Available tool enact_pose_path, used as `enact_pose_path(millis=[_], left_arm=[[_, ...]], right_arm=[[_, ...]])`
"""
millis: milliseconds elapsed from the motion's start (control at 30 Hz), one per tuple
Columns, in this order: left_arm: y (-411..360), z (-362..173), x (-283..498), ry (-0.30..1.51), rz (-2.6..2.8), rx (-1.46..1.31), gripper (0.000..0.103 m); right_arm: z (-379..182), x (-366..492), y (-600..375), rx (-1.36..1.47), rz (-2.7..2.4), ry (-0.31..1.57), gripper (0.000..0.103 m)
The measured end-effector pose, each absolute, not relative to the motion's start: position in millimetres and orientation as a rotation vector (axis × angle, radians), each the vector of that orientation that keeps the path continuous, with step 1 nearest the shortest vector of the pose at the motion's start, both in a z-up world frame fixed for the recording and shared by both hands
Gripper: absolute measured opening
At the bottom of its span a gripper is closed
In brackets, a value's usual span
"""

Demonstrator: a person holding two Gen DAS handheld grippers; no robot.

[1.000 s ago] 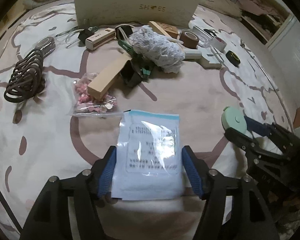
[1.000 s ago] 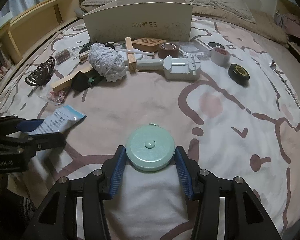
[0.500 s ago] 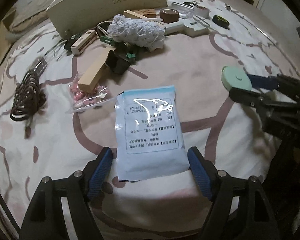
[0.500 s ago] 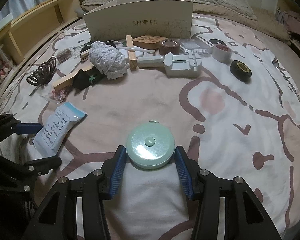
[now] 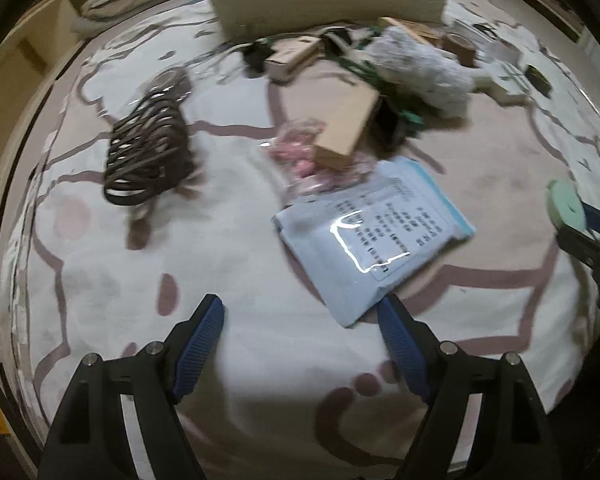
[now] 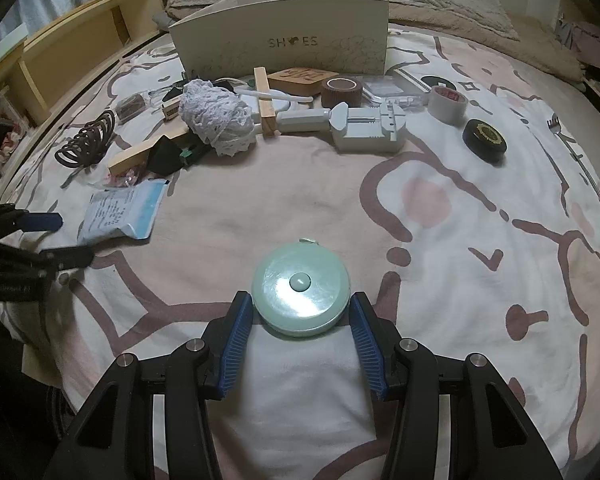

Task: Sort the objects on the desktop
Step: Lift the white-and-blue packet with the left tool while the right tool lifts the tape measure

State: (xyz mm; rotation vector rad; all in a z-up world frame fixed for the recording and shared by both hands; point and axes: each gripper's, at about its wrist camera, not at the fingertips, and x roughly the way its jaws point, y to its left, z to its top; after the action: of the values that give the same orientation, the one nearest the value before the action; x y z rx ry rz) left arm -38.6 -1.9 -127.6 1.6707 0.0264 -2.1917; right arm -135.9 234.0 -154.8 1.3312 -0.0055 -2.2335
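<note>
Packet released, lying askew | left tongs opening, empty | right tongs clamping tape measure

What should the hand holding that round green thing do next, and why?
Probably carry it to the shoe box and drop it in. The right gripper has its fingers clamped on the mint tape measure, while the left gripper is opening, nothing between its fingers, the blue packet lying on the bedspread.
</note>
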Motion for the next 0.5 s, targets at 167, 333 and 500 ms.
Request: enact_pose_path(millis=[167,333,500], left_arm=[[-16,-127,-37,0.065,-2.12,1.664,0.087],[-19,-123,-32,0.187,-2.134,1.711,0.087],[-19,-112,-36,0.355,-2.193,1.66,0.087]], right_arm=[[-157,-137,233,1.337,-2.216,-0.012,0.057],[-158,-136,226,1.327,-2.193,0.011,0.065],[-159,-137,229,1.323,-2.19,-0.023,0.065]])
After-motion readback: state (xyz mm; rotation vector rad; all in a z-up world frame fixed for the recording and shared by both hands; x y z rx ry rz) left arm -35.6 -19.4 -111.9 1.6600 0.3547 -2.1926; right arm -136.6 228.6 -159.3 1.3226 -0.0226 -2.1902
